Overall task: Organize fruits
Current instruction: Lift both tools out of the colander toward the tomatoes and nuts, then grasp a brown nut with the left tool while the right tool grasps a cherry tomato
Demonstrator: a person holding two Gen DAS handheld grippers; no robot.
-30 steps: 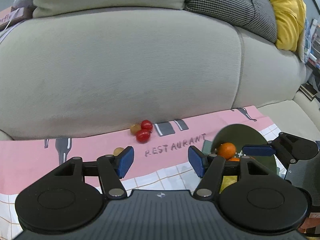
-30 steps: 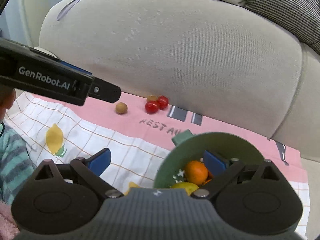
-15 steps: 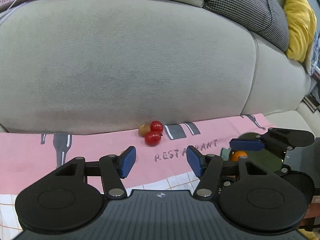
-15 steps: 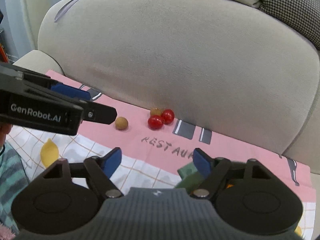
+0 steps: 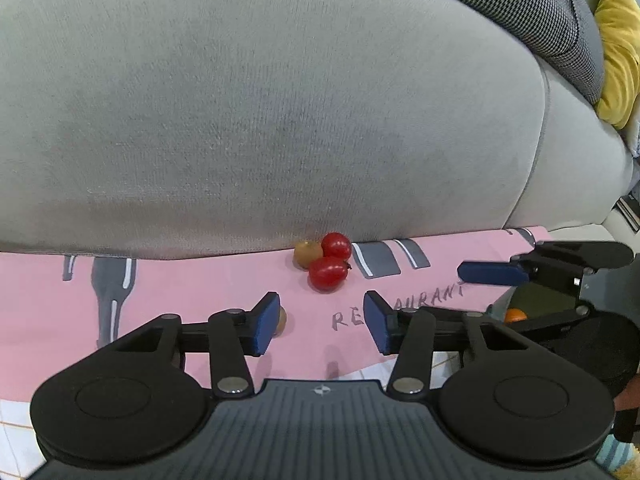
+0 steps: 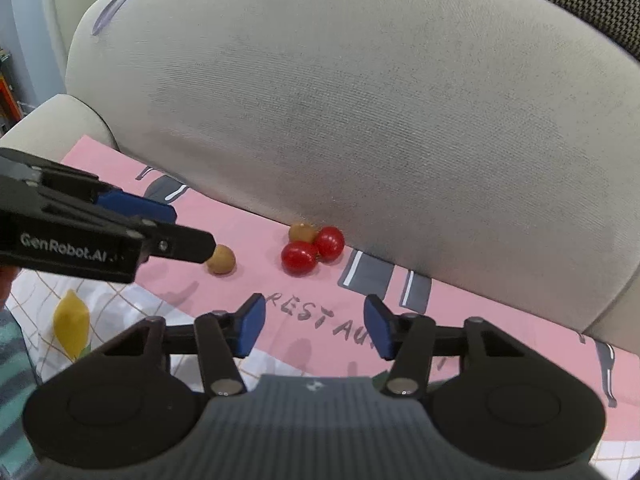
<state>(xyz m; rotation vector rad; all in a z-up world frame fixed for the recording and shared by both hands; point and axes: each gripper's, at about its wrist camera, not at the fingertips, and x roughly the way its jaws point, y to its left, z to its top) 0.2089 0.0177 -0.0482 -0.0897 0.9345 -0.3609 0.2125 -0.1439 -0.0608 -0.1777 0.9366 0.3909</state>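
both grippers, left gripper (image 5: 318, 322) and right gripper (image 6: 314, 326), have just been closing, half open and empty, nearing the cherry tomatoes (image 6: 312, 250) at the cloth's (image 6: 248, 232) sofa-side edge; next, straddle one.

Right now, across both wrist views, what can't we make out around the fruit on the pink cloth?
- Lone round brown fruit: left wrist view, mostly hidden behind a blue finger pad; plain in the right wrist view.
- Dark green bowl: left wrist view, mostly covered by the right gripper; one orange fruit peeks out. Absent from the right wrist view.
- Brown fruit by the two red tomatoes: partly covered; kind too small to tell.
- "RESTAURANT" lettering: fingers hide some letters.
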